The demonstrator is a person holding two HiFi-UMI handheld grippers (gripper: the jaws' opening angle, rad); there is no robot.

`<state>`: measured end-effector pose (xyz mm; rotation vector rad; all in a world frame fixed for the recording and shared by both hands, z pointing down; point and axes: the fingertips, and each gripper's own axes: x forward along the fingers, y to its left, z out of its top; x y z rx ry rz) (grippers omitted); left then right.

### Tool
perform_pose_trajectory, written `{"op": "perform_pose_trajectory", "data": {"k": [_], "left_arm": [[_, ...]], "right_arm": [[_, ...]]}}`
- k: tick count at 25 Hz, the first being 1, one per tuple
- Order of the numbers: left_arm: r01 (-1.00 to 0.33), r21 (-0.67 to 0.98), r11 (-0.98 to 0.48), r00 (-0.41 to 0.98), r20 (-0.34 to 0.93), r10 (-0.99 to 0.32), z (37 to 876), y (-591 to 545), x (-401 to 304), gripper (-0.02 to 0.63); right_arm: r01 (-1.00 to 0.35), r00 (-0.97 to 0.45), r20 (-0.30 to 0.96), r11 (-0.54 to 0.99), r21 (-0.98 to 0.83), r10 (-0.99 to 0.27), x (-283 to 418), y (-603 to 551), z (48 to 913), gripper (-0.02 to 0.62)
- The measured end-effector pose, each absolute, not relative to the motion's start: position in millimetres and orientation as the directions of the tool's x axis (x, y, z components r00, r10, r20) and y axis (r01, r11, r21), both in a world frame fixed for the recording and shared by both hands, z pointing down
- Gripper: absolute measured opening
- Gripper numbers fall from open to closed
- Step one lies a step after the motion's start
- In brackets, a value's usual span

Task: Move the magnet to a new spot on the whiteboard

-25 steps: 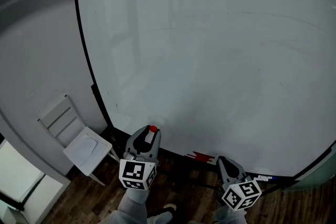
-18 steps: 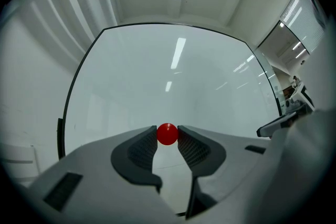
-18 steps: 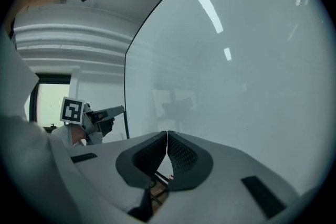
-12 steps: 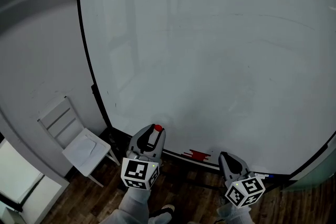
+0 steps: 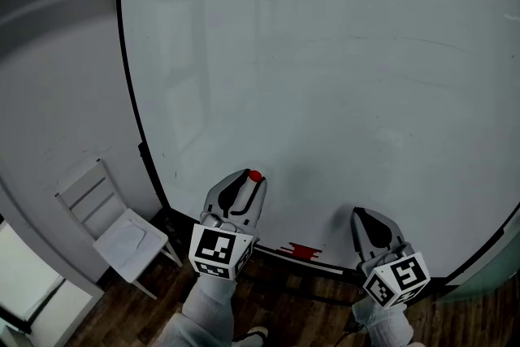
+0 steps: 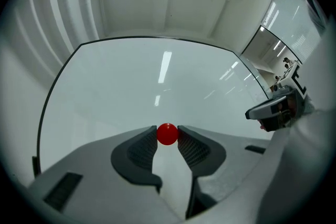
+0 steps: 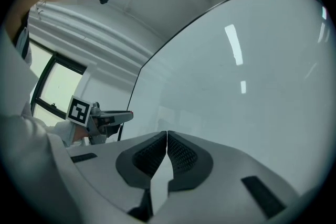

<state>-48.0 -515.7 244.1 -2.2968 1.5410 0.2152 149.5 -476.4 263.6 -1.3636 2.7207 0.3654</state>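
Grey left gripper (image 5: 250,182) and right gripper (image 5: 363,215) (checker-marked cubes (image 5: 218,251)); pale sleeves (image 5: 213,309).

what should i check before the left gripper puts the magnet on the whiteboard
1. Magnet held by left gripper: ok, pinched between both pads.
2. Grip secure: cannot tell, the magnet sits at the very tips.
3. Whiteboard ahead of the magnet: ok, plain surface.
4. Magnet touching the whiteboard: cannot tell.
5. Right gripper out of the way: ok, shut, empty, off to the side.
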Motion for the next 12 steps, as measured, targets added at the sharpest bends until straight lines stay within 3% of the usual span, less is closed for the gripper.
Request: {"op": "perform_pose_trajectory", "data": {"k": [12], "left_arm": [[-0.898, -0.332, -0.288, 0.421, -0.466, -0.778, 145.3, -525.0, -42.0, 0.126]], "right_arm": [[-0.778, -0.627, -0.345, 0.543, 0.315, -0.698, 136.5, -482.1, 161.8, 0.028]]}}
